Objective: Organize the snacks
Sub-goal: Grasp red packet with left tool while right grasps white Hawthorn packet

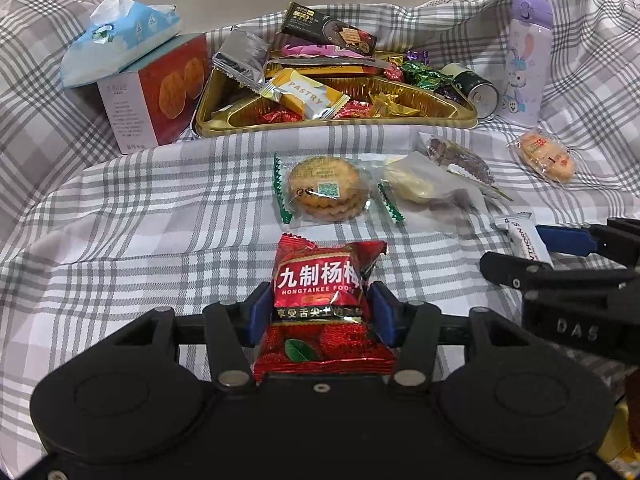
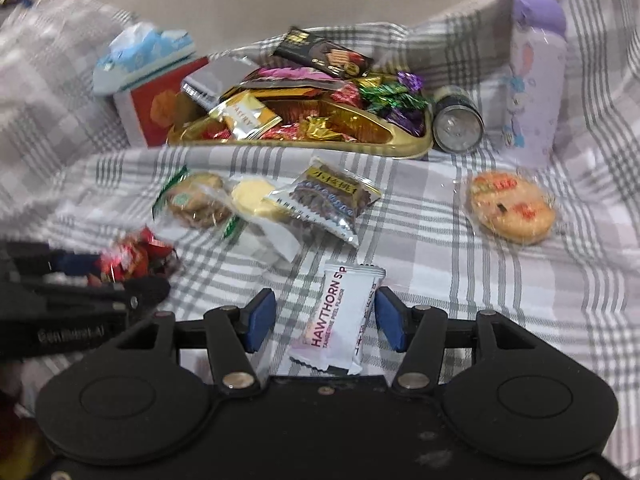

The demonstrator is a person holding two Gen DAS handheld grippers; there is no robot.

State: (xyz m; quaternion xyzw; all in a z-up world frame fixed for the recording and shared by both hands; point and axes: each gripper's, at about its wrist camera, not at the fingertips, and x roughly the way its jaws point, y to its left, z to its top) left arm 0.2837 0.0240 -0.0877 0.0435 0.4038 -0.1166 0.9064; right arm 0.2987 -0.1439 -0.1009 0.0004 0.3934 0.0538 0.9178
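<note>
While the red snack pack (image 1: 326, 304) sits squeezed between the blue pads of the left gripper (image 1: 320, 312), the right gripper (image 2: 326, 316) has a white hawthorn bar (image 2: 340, 320) between its pads; I cannot tell if both pads press it. Behind them, past the checked cloth (image 1: 160, 208), a gold tray (image 1: 336, 122) holds sweets.

The right wrist view is blurred on its left half: the red packet (image 2: 134, 258) at nine o'clock is smeared and its print cannot be read. The tissue pack (image 2: 140, 54) at eleven o'clock is also soft. In the left wrist view the white hawthorn bar (image 1: 526, 240) at three o'clock is partly hidden behind the right gripper (image 1: 516, 250), whose body the edge cuts. The tray (image 1: 400, 122) floor is mostly covered by sweets.
</note>
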